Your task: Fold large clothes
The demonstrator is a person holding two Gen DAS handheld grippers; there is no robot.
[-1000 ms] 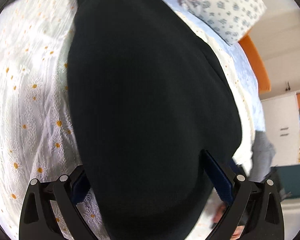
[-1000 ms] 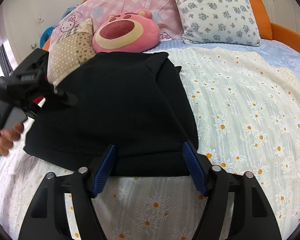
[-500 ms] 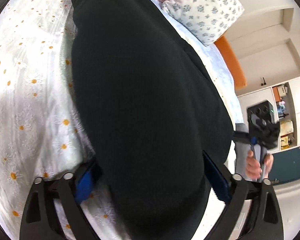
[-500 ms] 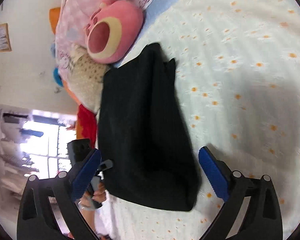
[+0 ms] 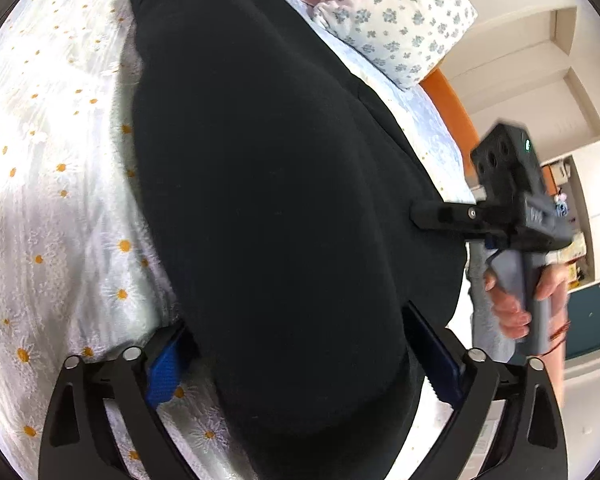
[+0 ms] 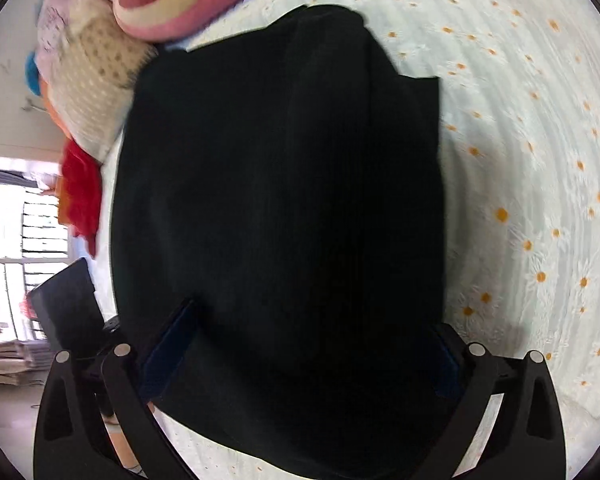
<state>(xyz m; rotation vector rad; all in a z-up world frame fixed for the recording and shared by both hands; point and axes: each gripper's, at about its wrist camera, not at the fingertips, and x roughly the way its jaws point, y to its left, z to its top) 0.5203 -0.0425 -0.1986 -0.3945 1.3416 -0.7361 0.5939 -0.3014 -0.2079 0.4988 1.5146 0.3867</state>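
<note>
Right gripper (image 6: 300, 352) swung onto black garment (image 6: 284, 184) opposite left gripper (image 5: 300, 356); both jaws wide, straddling edge, nothing pinched; grab next

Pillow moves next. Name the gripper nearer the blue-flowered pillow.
Right, probably. The right gripper sits at the edge of the black garment facing the blue-flowered pillow; the left gripper straddles its near end, farther off.

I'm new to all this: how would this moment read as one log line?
step: folding | item: black garment on daisy bedspread | left tool: open, straddling garment | right tool: open, straddling garment
</note>
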